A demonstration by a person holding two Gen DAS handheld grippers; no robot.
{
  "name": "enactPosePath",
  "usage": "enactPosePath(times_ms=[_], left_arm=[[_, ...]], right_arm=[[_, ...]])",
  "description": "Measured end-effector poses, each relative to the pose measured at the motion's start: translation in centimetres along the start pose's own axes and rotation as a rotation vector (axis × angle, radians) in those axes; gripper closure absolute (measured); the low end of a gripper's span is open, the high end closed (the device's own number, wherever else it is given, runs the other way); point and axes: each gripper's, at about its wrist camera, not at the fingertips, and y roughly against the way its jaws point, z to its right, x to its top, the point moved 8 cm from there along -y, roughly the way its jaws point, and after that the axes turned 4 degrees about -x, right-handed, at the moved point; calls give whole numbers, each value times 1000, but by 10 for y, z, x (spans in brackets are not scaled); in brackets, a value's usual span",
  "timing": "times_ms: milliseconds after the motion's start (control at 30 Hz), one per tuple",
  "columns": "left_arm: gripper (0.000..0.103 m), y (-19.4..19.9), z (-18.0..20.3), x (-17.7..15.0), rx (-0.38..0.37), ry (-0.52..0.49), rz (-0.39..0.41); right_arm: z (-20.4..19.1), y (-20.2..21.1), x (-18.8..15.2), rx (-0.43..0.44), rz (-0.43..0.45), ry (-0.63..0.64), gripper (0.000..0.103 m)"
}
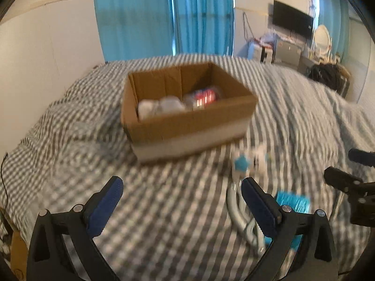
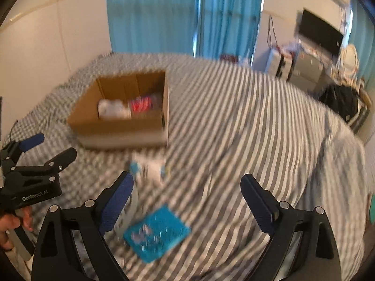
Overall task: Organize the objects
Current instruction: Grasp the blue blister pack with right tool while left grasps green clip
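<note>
An open cardboard box (image 1: pixel 187 126) stands on the striped bed, also in the right wrist view (image 2: pixel 121 126). It holds a white bundle (image 1: pixel 159 106) and a red packet (image 1: pixel 205 97). A small white and blue toy (image 1: pixel 249 161) lies in front of the box, also in the right wrist view (image 2: pixel 150 168). A silver tube (image 1: pixel 234 208) and a flat blue packet (image 2: pixel 157 231) lie nearer. My left gripper (image 1: pixel 182 194) is open and empty above the bed. My right gripper (image 2: pixel 187 194) is open and empty above the blue packet.
The bed has a grey and white striped cover (image 2: pixel 246 128). Blue curtains (image 1: pixel 164 16) hang behind it. A dark bag (image 2: pixel 339 103), a wall TV (image 2: pixel 321 31) and cluttered furniture stand at the right. A white wall (image 1: pixel 46 58) runs along the left.
</note>
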Motion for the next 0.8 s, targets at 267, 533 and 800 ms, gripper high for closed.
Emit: enactPosePath(times_ms=[267,533,800], left_arm=[[0,-17,-10,-43,-2,30,-43],[0,-27,-16,-50,-7,37,-57],[0,-32,0,-54,-39,20,-86]], right_arm=[[-10,-64,-76,-5,-198,-110,10],[-36,-94,-90,23,-260,-155,10],[-44,-96,-96,-13,-231,-8,25]])
